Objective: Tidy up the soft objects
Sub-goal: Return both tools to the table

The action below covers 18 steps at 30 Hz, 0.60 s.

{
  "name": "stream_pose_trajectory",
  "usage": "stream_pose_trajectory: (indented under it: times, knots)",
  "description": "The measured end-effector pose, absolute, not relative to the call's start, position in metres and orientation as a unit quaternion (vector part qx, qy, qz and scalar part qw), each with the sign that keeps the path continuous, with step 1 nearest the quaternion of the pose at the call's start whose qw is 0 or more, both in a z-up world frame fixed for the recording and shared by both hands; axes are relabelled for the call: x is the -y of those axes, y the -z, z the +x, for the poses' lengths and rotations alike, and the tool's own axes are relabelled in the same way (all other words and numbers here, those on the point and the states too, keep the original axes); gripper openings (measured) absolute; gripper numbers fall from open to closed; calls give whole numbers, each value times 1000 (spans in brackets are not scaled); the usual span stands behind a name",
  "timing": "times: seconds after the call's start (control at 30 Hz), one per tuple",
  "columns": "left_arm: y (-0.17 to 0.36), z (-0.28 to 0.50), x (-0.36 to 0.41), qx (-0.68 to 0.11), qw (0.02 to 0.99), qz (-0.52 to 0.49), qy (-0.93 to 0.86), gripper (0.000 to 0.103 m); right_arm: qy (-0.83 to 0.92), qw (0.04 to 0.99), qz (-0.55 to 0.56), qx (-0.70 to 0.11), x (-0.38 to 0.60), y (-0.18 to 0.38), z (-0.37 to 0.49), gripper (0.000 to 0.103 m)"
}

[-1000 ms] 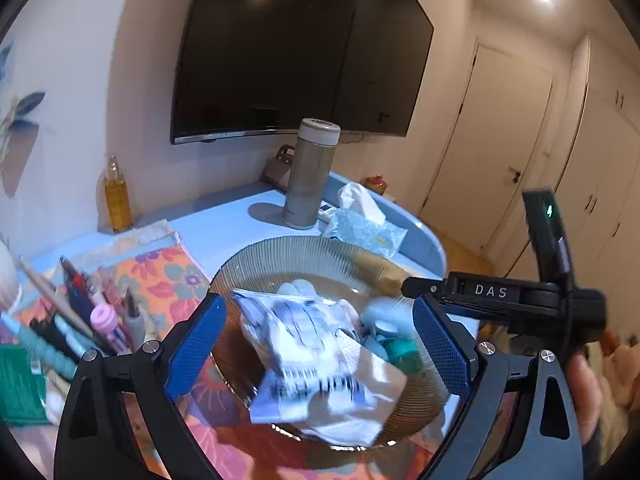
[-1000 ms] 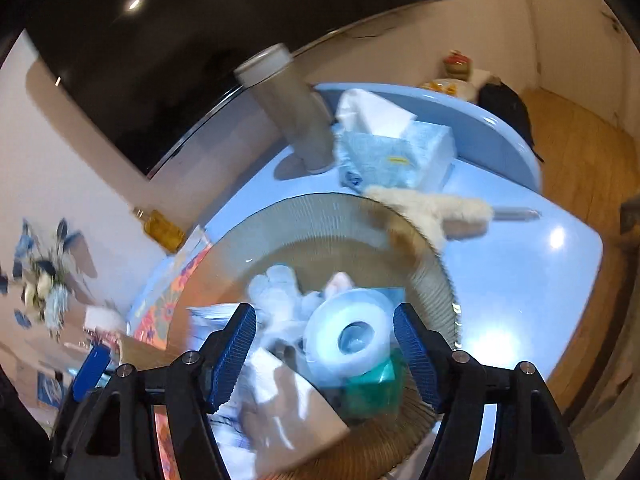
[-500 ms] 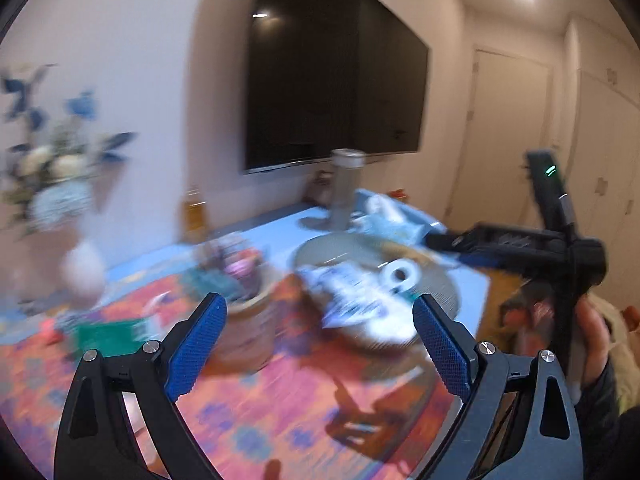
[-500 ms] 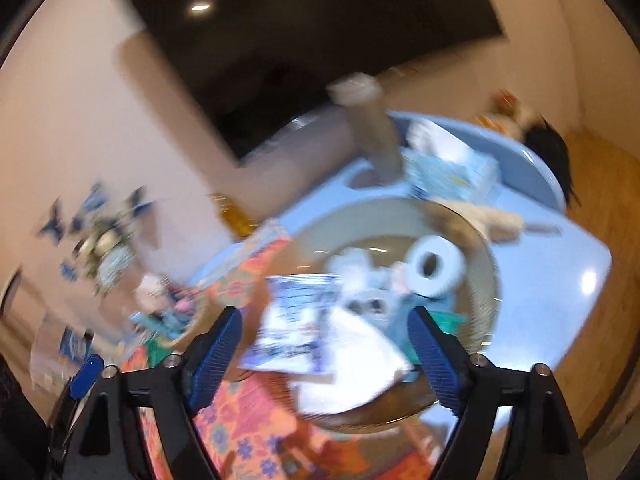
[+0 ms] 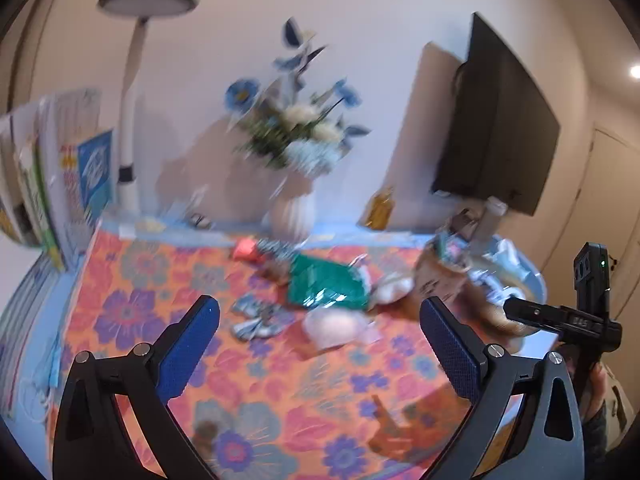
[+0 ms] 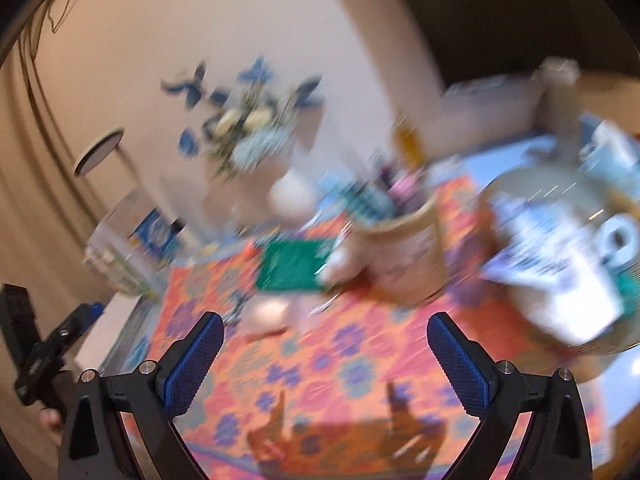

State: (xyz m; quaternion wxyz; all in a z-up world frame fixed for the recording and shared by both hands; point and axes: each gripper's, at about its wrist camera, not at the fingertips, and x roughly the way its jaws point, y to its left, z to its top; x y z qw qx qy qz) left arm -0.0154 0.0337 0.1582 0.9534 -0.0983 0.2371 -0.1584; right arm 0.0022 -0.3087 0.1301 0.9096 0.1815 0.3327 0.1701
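Note:
Both views are blurred by motion. On the floral cloth (image 5: 280, 380) lie a green packet (image 5: 326, 284), a pale pink soft bundle (image 5: 336, 326), small grey-blue pieces (image 5: 256, 318) and a white soft item (image 5: 394, 290). My left gripper (image 5: 319, 308) hangs above the cloth short of them, its jaws opening with nothing between them. My right gripper (image 6: 325, 322) is also opening and empty, with the green packet (image 6: 294, 266) and pink bundle (image 6: 268, 312) ahead. The ribbed glass bowl (image 6: 536, 178) at right holds a white-blue packet (image 6: 552, 264) and a tissue roll (image 6: 618, 240).
A cup of pens (image 6: 404, 256) stands between the loose items and the bowl. A white vase of flowers (image 5: 294, 208), an amber bottle (image 5: 380, 208) and a lamp (image 5: 130, 120) line the wall. Books (image 5: 48, 160) stand at left, a dark screen (image 5: 496, 120) at right.
Both grippers have pulled back from the bowl and swung left over the floral cloth. The right jaws opened off the tissue roll, which stays in the bowl. The left jaws stayed wide.

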Motion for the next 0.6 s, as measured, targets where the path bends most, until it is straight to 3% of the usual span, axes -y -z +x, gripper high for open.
stream_pose_trajectory:
  times: [0.13,0.27,0.37,0.6]
  knots:
    - [-99,20,-40,-305,943,-87,96,100,-187,877,189,-401,280,-82,29,102]
    - [-50,40,-46,-351,930,-100,56,100,-138,887,132,-420,257,-53,41,102]
    - [-33,43,-50,-360,924,-115,50,100,-100,899,58,-422,238,-42,48,102]
    - [-20,53,-63,-388,906,-158,60,100,-78,901,25,-425,233,-26,63,103]
